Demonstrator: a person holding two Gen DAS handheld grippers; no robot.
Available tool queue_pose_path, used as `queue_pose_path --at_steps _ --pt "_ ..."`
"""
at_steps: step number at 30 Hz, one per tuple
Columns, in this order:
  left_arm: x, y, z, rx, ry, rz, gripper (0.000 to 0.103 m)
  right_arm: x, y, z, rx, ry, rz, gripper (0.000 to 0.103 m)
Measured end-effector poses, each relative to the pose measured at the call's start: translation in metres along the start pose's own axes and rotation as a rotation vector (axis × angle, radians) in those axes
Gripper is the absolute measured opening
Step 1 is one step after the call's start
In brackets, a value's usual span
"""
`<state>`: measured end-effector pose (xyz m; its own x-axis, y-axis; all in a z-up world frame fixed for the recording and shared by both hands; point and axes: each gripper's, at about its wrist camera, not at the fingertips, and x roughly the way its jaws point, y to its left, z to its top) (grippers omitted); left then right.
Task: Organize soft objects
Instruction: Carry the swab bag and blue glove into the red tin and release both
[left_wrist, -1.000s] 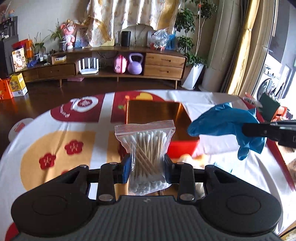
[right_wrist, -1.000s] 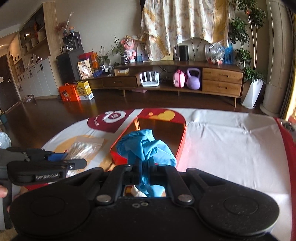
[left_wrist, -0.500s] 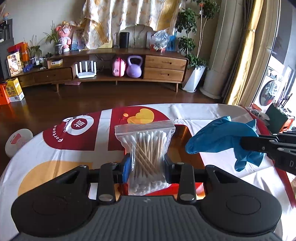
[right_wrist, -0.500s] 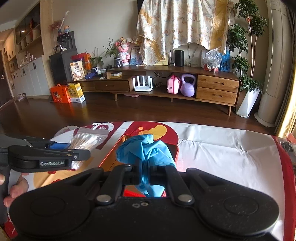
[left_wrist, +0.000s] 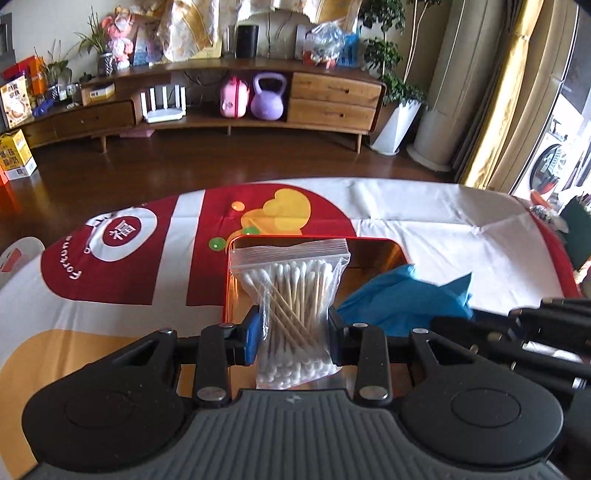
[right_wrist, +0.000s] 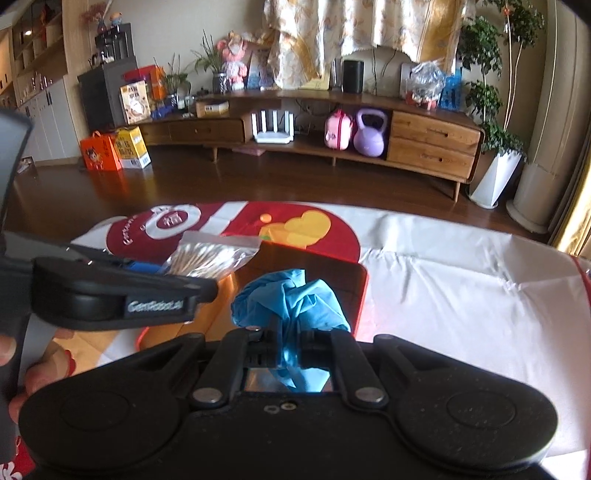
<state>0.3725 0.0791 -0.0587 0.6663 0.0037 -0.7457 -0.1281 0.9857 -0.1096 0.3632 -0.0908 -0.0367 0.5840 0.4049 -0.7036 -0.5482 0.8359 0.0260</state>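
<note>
A clear zip bag of cotton swabs (left_wrist: 293, 310) stands upright between the pads of my left gripper (left_wrist: 293, 338), which is shut on it. A crumpled blue glove (right_wrist: 291, 299) hangs from my right gripper (right_wrist: 288, 349), shut tight on it. Both loads hover over an open red tin box (left_wrist: 380, 251) with a shiny gold inside, lying on the printed tablecloth. In the left wrist view the blue glove (left_wrist: 402, 295) sits just right of the swab bag. In the right wrist view the swab bag (right_wrist: 212, 254) and the left gripper appear at the left, over the red tin box (right_wrist: 354, 280).
The table wears a white cloth (left_wrist: 424, 218) with red and yellow prints. Its far edge drops to a dark wooden floor (left_wrist: 221, 158). A low wooden sideboard (left_wrist: 332, 99) lines the far wall. A person's fingers (right_wrist: 22, 384) hold the left gripper's handle.
Both grippers have moved forward and lower over the red tin box, drawing closer together. The swab bag and the blue glove stay gripped as before.
</note>
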Motion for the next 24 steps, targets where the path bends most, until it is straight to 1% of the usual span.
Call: queue_pose_path --at_steps 4,9,15,20,24 --pt "0.024 -0.001 0.004 0.004 0.028 -0.001 0.035 0.021 0.003 -0.005 -0.026 0.029 -0.010 0.006" --pt "0.051 -0.006 0.005 0.036 0.065 -0.005 0.035 0.039 0.001 -0.013 -0.029 0.066 0.022 0.007" --pt "0.071 -0.010 0.004 0.051 0.095 -0.012 0.035 0.049 0.001 -0.017 -0.038 0.100 0.045 0.007" --pt "0.086 -0.012 0.000 0.059 0.133 -0.015 0.035 0.053 0.002 -0.021 -0.034 0.113 0.072 0.014" --pt "0.093 -0.013 -0.003 0.066 0.154 -0.019 0.035 0.056 0.001 -0.023 -0.029 0.124 0.076 0.016"
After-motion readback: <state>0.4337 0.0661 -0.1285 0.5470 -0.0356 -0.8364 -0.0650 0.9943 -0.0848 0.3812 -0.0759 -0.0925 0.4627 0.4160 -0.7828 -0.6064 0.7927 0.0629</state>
